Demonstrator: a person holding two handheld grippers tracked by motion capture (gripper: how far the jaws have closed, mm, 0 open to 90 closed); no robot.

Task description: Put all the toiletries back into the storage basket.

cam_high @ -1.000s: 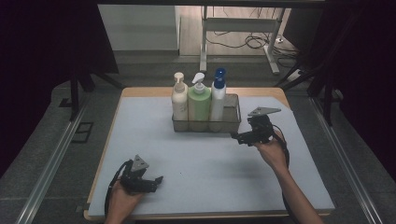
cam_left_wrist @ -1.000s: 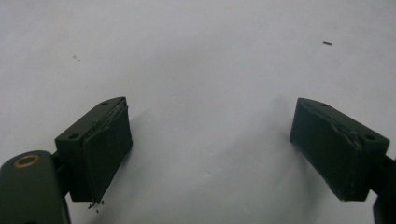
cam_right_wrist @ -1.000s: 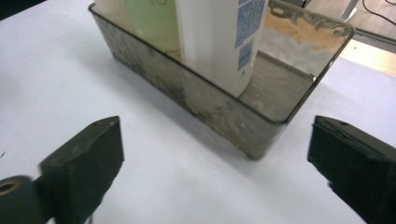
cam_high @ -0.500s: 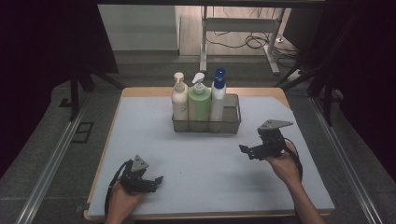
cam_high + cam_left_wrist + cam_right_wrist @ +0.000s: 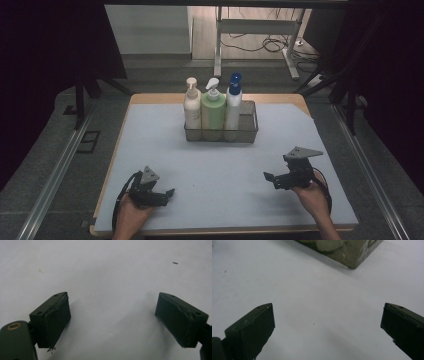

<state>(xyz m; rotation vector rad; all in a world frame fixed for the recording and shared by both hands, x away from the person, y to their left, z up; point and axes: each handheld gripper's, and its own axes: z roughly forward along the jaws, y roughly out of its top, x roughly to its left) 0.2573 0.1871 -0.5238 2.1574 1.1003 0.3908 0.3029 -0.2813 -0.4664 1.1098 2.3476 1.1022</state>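
Three bottles (image 5: 213, 108) stand packed in the wire basket (image 5: 248, 131), while both tongs, left (image 5: 169, 192) and right (image 5: 268, 178), rest spread and empty on the table (image 5: 220, 180) well short of it, so the packing looks finished.

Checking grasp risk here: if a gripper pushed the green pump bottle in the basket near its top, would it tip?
Probably not far: the green pump bottle stands wedged between two neighbours inside the wire basket. It is tall and narrow, so alone it would likely topple.

Lab or recording booth, not a home: black curtains (image 5: 45, 60) on both sides, bench (image 5: 215, 150) with plain white mat, grey carpet floor (image 5: 45, 165), metal rails (image 5: 60, 170), loose cables (image 5: 255, 45) beside a metal stand (image 5: 255, 30) behind.
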